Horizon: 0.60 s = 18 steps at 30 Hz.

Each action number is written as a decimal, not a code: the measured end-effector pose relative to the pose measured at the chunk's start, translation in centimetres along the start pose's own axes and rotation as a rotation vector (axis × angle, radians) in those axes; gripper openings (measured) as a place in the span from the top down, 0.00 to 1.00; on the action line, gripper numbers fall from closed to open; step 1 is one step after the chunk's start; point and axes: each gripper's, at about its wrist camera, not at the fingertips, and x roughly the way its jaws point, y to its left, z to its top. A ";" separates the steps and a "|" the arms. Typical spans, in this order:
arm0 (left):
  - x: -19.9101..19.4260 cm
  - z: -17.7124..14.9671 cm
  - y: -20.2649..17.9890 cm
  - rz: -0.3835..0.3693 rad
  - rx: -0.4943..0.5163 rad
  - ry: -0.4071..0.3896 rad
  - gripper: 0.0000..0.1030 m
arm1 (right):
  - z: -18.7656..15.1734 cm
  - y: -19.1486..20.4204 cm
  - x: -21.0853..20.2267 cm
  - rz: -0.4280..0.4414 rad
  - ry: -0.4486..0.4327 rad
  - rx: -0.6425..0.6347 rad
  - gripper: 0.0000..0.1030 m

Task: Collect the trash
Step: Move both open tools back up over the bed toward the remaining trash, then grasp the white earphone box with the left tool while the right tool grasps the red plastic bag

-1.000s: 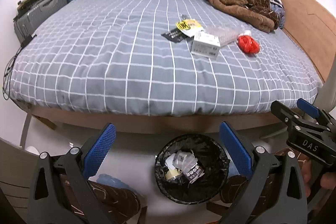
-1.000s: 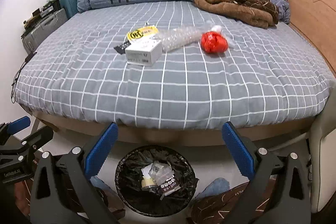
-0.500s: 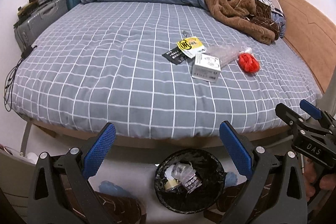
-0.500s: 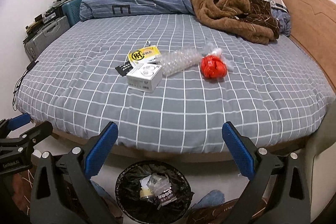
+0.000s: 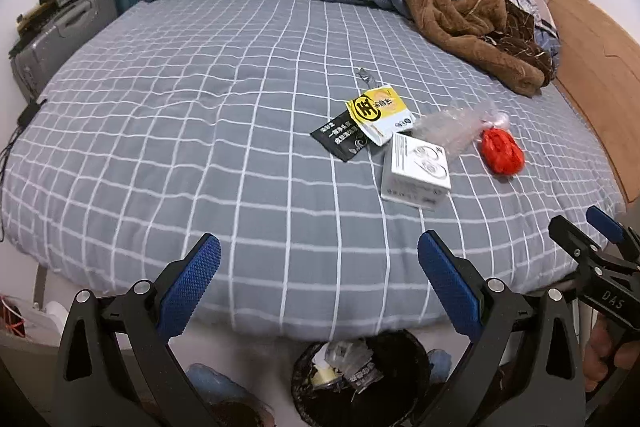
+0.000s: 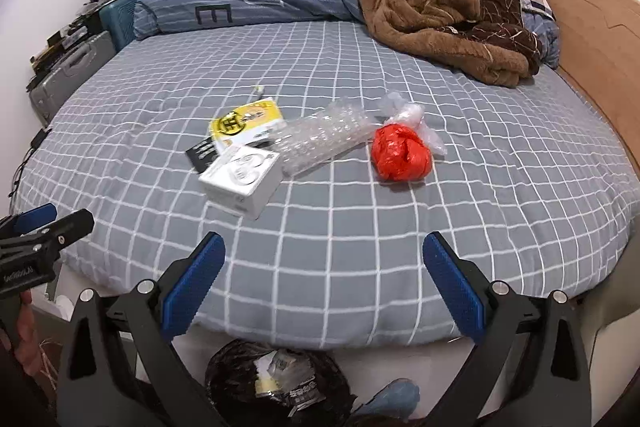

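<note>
Left gripper (image 5: 318, 285): fingers wide apart, nothing between them; it hangs over the near edge of the bed, above the bin. Also seen at the left edge of the right view.
Right gripper (image 6: 324, 281): fingers wide apart, nothing held; over the near bed edge, right of the left gripper. Seen from the side at the right edge of the left view; part of a hand (image 5: 600, 351) grips its handle.
Bed (image 5: 160, 131): grey cover with white grid; trash lies in a loose cluster right of centre.
White box (image 6: 240, 181): nearest piece of the cluster, lying flat, print on top.
Yellow packet (image 6: 246, 123): just behind the box, flat; it overlaps the black packet.
Black packet (image 5: 342, 139): left of the box, partly under the yellow one.
Bubble wrap (image 6: 324, 139): clear roll, runs from the box toward the red bag; touches the box.
Red bag (image 6: 400, 153): crumpled ball, right end of the cluster; a clear plastic scrap (image 6: 404, 113) touches its far side.
Bin (image 5: 400, 347): black liner, on the floor below the bed edge; wrappers and paper inside.
Far side: blue duvet (image 6: 256, 3) and brown blanket (image 6: 424, 7) heaped at the far edge.
Left wall: suitcases (image 5: 68, 39) standing beside the bed.
</note>
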 end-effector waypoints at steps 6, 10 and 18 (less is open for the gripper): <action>3.7 2.2 -1.8 -0.026 0.019 0.025 0.06 | 1.5 -3.3 3.6 -0.027 0.029 0.028 0.07; 6.3 3.6 -3.7 -0.054 0.032 0.045 0.06 | 2.2 -5.6 5.9 -0.043 0.046 0.046 0.07; 10.5 5.0 -7.7 -0.073 0.087 0.080 0.06 | 3.6 -7.9 10.5 -0.055 0.091 0.064 0.07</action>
